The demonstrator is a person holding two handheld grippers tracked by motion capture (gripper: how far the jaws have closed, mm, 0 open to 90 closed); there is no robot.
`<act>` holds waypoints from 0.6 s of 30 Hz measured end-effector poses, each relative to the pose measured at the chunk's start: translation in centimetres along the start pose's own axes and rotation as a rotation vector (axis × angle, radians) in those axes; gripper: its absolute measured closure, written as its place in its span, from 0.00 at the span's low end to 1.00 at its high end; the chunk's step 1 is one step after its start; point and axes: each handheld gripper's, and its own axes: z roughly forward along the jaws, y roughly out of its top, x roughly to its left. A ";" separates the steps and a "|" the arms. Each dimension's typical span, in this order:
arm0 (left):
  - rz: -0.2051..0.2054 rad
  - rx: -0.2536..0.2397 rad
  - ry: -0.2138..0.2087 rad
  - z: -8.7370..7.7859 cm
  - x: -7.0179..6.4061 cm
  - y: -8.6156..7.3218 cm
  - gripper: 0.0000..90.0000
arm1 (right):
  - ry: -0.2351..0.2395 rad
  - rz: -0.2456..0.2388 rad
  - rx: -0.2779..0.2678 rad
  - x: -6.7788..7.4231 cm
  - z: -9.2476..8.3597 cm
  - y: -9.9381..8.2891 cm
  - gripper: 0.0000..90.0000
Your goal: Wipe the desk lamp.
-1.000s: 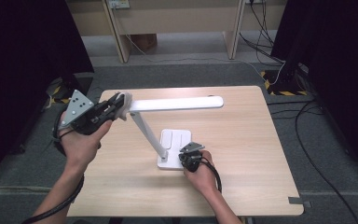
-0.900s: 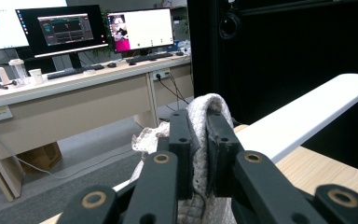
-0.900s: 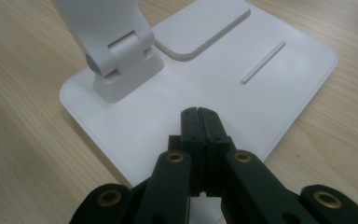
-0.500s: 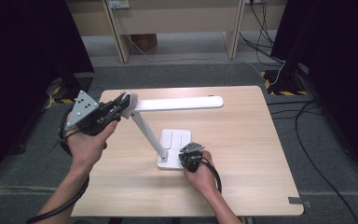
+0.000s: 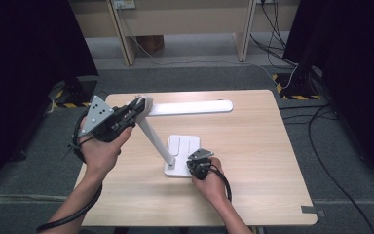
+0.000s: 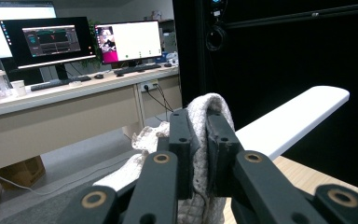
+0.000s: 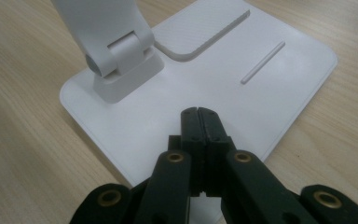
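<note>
Nearest the person, the right gripper (image 5: 198, 161) presses down on the near edge of the lamp base (image 7: 205, 70), its jaws fully closed with nothing between them (it seems to serve as a hold-down, steadying the white desk lamp (image 5: 175, 141) in the middle of the wooden table (image 5: 263, 161)). Farther out, the left gripper (image 5: 137, 106) is clamped on a white knitted cloth (image 6: 205, 121), held at the joint where the slanted stem meets the long lamp head (image 5: 190, 107). The step in hand looks like wiping the lamp down, starting at that elbow. The next move likely calls for drawing the cloth along the head toward its far tip, with the base pinned so that the lamp does not tip.
</note>
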 end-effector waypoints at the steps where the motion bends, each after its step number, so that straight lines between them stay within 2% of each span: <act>1: -0.003 -0.001 -0.001 0.1 -0.1 0.0 0.91 | 0.000 0.001 0.000 0.0 0.0 0.0 1.00; 18: 0.002 0.003 -0.022 1.5 -1.1 0.2 0.91 | 0.001 0.004 -0.001 0.0 0.0 -0.1 1.00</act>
